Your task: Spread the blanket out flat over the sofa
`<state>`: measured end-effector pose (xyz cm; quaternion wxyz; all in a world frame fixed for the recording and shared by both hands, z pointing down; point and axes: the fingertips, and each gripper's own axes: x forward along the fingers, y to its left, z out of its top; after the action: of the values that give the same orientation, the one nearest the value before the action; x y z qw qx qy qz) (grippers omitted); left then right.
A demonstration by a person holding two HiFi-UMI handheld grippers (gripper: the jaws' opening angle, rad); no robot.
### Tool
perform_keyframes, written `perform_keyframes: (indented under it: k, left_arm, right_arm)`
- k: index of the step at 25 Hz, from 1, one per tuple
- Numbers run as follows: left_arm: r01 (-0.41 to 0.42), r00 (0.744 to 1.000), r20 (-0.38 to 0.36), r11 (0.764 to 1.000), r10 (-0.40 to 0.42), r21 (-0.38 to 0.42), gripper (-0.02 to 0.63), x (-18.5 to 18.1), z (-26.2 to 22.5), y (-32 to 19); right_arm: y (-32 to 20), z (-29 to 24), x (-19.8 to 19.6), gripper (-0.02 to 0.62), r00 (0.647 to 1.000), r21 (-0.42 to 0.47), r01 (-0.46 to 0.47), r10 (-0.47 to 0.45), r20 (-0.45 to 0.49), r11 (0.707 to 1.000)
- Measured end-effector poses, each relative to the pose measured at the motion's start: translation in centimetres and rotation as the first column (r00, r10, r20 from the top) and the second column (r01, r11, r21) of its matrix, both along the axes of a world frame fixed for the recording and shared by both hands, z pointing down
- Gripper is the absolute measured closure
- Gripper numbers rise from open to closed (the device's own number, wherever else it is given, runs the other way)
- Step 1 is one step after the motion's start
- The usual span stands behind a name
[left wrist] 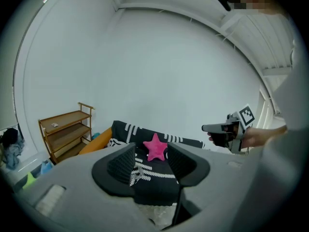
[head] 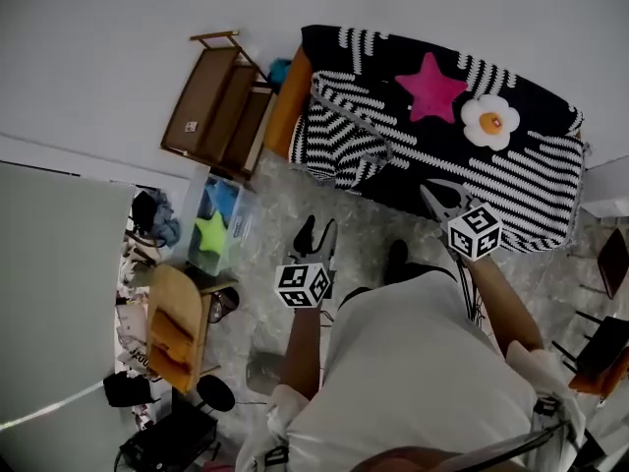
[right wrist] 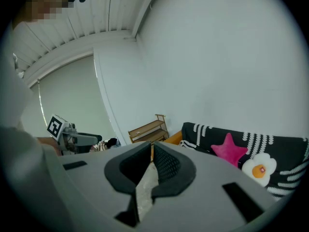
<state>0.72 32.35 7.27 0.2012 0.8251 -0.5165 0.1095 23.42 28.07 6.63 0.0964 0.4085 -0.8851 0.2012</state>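
**Blanket on sofa — neither tongs holding it**

Item: blanket (head: 511, 180), a black chunky knit with white ribbed stripes, soft and floppy. It is draped over the sofa (head: 285, 106), ahead of both tongs and well apart from them. It is bunched ahead of the left tongs (left wrist: 150, 159), with the orange sofa arm bare beyond.

On top: a plush pink star (head: 430, 87) and a round fried-egg cushion (head: 489, 119).

Left tongs are spread and empty. Right tongs (right wrist: 150, 161) are pressed nearly together and empty.

Risks, as I judge them:
- Pulling the knit would likely drag the cushions off.
- A shallow pinch may slip or snag in the loose weave.
- Tugging one side only may deepen the bunching.
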Motion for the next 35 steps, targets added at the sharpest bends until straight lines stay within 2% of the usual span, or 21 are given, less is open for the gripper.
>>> perform_keyframes:
  k: [6,13,22,27,35]
  left_arm:
    - [-0.005,1.000,0.006,1.000,0.005,-0.019,0.399,2.3,0.9,-4.0]
    - [-0.035,0.999,0.018,0.998,0.036,-0.060,0.399,3.3,2.2,-6.9]
    - [-0.149,0.988,0.022,0.982,0.153,-0.114,0.397,3.6,4.4,-12.2]
    - [-0.250,0.966,0.026,0.957,0.257,-0.145,0.399,3.7,6.8,-16.0]
    - [-0.387,0.913,0.043,0.894,0.406,-0.228,0.399,3.9,14.1,-21.2]
  right_arm:
    - [-3.4,1.9,2.6,0.577,1.000,-0.038,-0.015,0.015,0.009,0.999]
    - [-5.2,3.6,3.6,0.577,0.998,-0.089,-0.053,0.055,0.025,0.995]
    - [-7.2,6.4,3.5,0.577,0.989,-0.170,-0.143,0.147,0.010,0.975]
    - [-9.1,8.1,2.9,0.577,0.973,-0.210,-0.227,0.231,-0.006,0.951]
    - [-12.4,13.1,1.4,0.577,0.952,-0.277,-0.304,0.302,-0.052,0.911]
